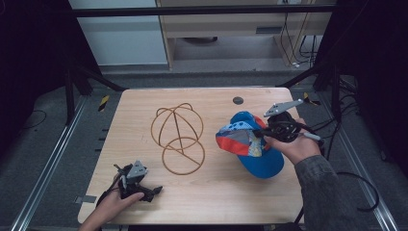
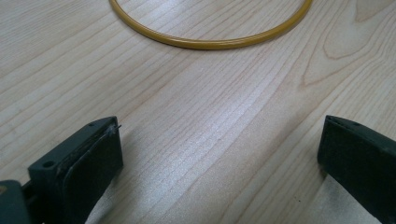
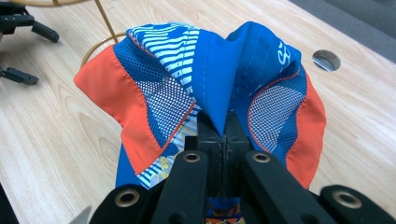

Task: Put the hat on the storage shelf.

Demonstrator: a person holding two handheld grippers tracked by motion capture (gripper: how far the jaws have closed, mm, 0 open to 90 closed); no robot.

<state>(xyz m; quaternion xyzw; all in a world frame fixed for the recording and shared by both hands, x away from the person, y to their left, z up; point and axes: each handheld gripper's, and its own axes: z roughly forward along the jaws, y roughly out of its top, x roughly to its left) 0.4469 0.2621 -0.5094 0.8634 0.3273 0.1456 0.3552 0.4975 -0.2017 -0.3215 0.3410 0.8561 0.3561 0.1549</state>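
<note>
One blue and orange cap [image 1: 250, 144] is at the right side of the table [image 1: 211, 202], pinched at its crown by the right gripper [image 3: 223, 135], jaws clamped together on the fabric. I judge the step is lifting; next it must travel to the one wire stand [image 1: 178, 137]. The left gripper [image 1: 144, 190] rests with its jaws apart, holding nothing

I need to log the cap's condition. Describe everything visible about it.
The cap is blue fabric with orange side panels, white mesh and a striped print. Its crown is pinched into a fold by the shut right gripper, whose fingers clamp the blue cloth. It sits crumpled on the right of the wooden table, brim towards the person.
</note>
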